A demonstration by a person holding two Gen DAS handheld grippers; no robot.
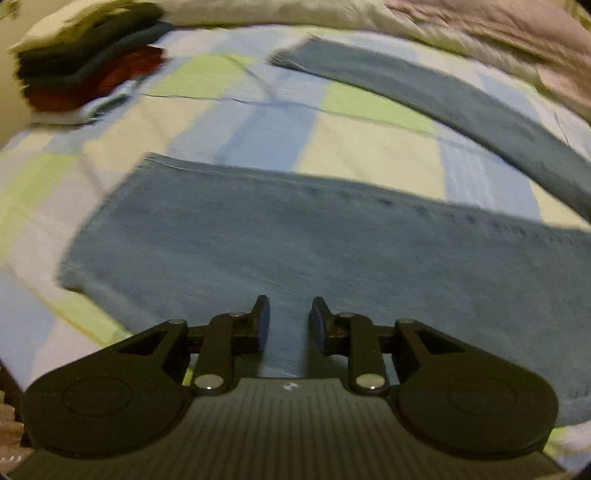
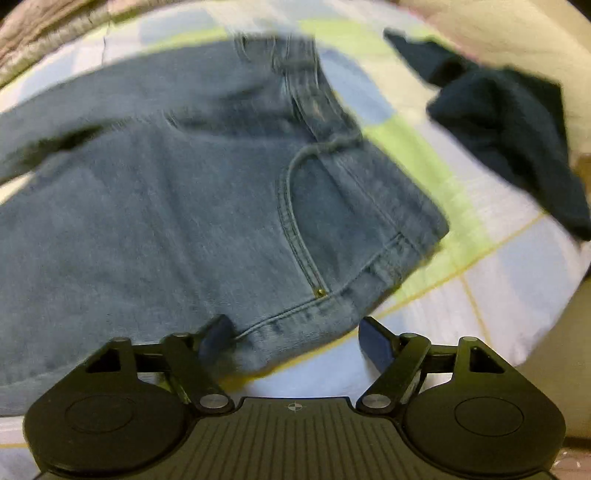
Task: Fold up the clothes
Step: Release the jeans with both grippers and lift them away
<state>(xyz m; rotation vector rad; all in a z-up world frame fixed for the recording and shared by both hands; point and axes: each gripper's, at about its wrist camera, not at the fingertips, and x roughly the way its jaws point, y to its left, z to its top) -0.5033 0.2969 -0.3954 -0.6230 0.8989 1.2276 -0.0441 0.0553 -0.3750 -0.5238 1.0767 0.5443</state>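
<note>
Blue jeans [image 2: 192, 206] spread flat on a bed, front side up. Faded mid-blue denim, stitched curved pocket [image 2: 295, 236] with a small brass rivet at its lower corner, waistband running along the right edge, fly seam bunched near the top. In the left wrist view, one leg [image 1: 280, 236] lying straight across the middle with its hem at the left, the other leg [image 1: 461, 107] angled away farther back, the two well apart at the hems.

Left gripper [image 1: 290, 319] low over the near leg, jaws narrowly parted, nothing between them, denim showing through the gap. Right gripper [image 2: 295, 332] at the waistband corner, jaws spread wide, waistband edge lying between them; left pad just beside or touching the cloth, cannot tell which; nothing clamped.

Bed sheet [image 1: 229, 122] under the jeans, checked in pale blue, lime green, cream and white, thin dark lines along some squares. Stack of folded clothes [image 1: 88, 70] at the far left corner: dark grey and navy layers over a dark red one, something pale on top. Dark navy garment [image 2: 517, 129] crumpled on the sheet to the right of the waistband, apart from the jeans. Rumpled pale quilt [image 1: 480, 33] along the far edge of the bed, cream with a pinkish part. Both views motion-blurred, fine detail soft.
</note>
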